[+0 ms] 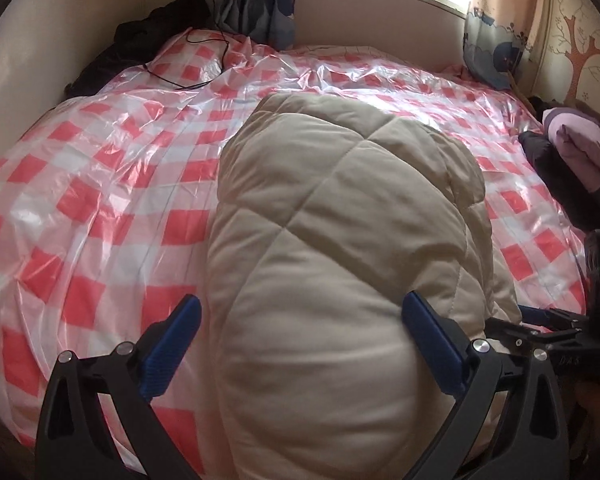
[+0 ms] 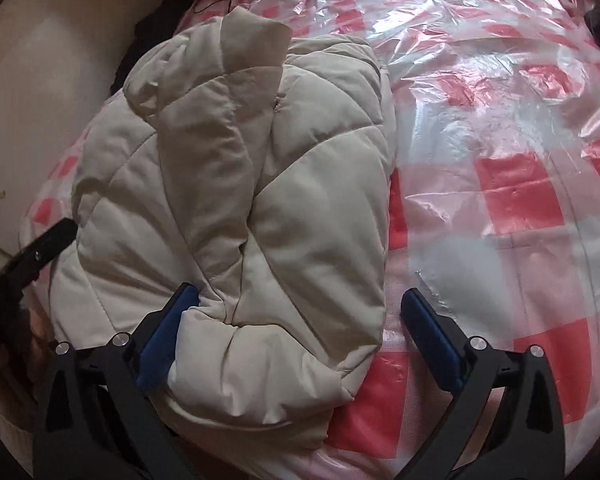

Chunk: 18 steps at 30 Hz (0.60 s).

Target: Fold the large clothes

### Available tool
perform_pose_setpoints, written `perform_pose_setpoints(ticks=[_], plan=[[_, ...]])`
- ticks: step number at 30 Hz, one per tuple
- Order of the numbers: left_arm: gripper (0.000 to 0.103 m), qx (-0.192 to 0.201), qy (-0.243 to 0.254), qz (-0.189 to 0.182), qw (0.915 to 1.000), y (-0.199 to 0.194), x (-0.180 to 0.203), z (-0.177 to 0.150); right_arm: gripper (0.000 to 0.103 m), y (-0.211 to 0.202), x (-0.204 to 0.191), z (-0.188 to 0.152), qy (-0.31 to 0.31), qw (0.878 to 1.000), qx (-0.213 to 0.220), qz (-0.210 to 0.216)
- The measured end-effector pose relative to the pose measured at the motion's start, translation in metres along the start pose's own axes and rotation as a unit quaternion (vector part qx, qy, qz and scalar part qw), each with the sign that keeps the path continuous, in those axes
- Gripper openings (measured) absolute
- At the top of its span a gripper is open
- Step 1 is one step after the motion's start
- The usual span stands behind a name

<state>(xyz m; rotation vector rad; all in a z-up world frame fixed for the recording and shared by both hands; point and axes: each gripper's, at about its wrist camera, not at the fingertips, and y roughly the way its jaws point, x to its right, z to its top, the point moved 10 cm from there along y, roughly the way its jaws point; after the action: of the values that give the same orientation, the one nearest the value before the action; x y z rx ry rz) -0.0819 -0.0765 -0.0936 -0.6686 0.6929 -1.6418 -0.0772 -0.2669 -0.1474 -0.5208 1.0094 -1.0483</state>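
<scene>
Both hand-held grippers stood spread wide — left hand-held gripper (image 1: pixel 300 334) straddling the folded cream jacket (image 1: pixel 340 240), right hand-held gripper (image 2: pixel 300 320) likewise — neither pinching it.

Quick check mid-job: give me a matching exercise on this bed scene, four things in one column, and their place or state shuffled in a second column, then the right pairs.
Things:
1. beige quilted puffer jacket
2. red-and-white checked plastic sheet
3. purple and dark folded garment
4. left gripper

Place or state:
A. at the bed's right edge in the left wrist view
B. spread over the whole bed
C. jaws wide open, jacket bulging between them
D. folded into a bundle mid-bed

Pairs: 1-D, 2-B, 3-A, 4-C
</scene>
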Motion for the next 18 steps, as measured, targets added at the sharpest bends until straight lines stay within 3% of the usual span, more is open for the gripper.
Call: perform_pose_setpoints(ticks=[3,6,9,12,15,18], plan=[[0.097,0.003,0.005,0.002,1.0000,0.000,0.001,-0.002,0.097,-0.009,-0.004,0.000,-0.027,0.999,0.007,-0.035],[0.097,0.004,0.010,-0.001,0.9999,-0.001,0.001,-0.001,0.097,-0.017,-0.004,0.003,-0.017,0.999,-0.021,-0.032],[0.097,0.017,0.030,0.009,0.9994,-0.004,0.000,0.002,0.097,-0.053,-0.018,0.039,-0.027,0.999,0.030,-0.023],[0.097,0.016,0.027,-0.009,0.9995,-0.001,-0.001,0.000,0.097,-0.078,-0.039,0.091,-0.042,0.995,0.087,-0.028],[0.097,0.020,0.020,-0.021,0.9994,0.001,-0.003,-0.001,0.097,-0.056,-0.056,0.143,-0.044,0.994,0.094,-0.020],[0.097,0.026,0.023,-0.026,0.9990,0.001,-0.002,-0.001,0.097,0.013,-0.042,0.175,-0.016,0.997,0.064,-0.041]])
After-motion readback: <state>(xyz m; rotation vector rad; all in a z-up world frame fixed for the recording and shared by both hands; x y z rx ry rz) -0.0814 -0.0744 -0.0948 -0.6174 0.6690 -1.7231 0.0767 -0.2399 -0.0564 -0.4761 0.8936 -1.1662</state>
